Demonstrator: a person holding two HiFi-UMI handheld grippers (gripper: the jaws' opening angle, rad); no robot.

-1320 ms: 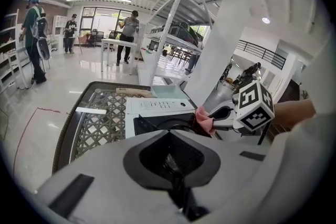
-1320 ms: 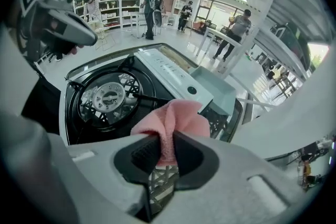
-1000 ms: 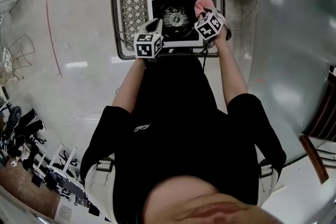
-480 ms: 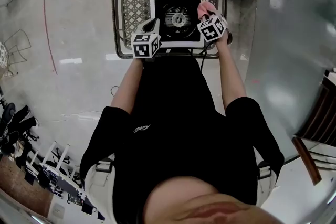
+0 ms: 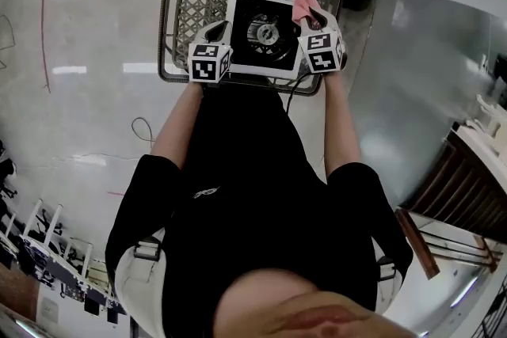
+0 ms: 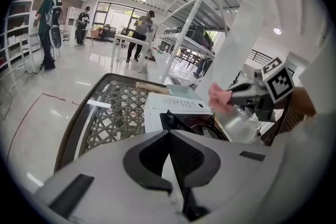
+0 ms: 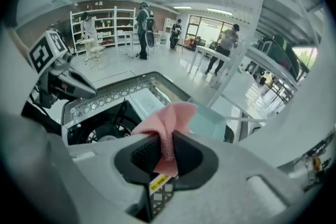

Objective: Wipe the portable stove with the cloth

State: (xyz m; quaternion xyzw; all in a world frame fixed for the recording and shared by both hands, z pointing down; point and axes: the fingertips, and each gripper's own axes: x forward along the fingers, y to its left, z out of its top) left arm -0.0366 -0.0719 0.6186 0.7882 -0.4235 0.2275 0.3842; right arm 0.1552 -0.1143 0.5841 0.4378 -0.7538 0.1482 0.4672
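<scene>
At the top centre of the head view, the stove [image 5: 265, 32] sits on a wicker desk [image 5: 176, 12] whose far edge the frame cuts off. The right hand-held gripper [image 5: 309, 20] is clenched on the pink cloth [image 5: 303, 8] over the stove's right edge; contact between cloth and stove cannot be made out. The left hand-held gripper [image 5: 218, 31] is clamped together and empty at the stove's left edge, its body hiding the near corner.

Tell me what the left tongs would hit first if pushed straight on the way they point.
Most likely the portable stove: the shut, empty left tongs aim down at its near edge, by the black burner well. Depth is unclear, so that is a judgement.
</scene>
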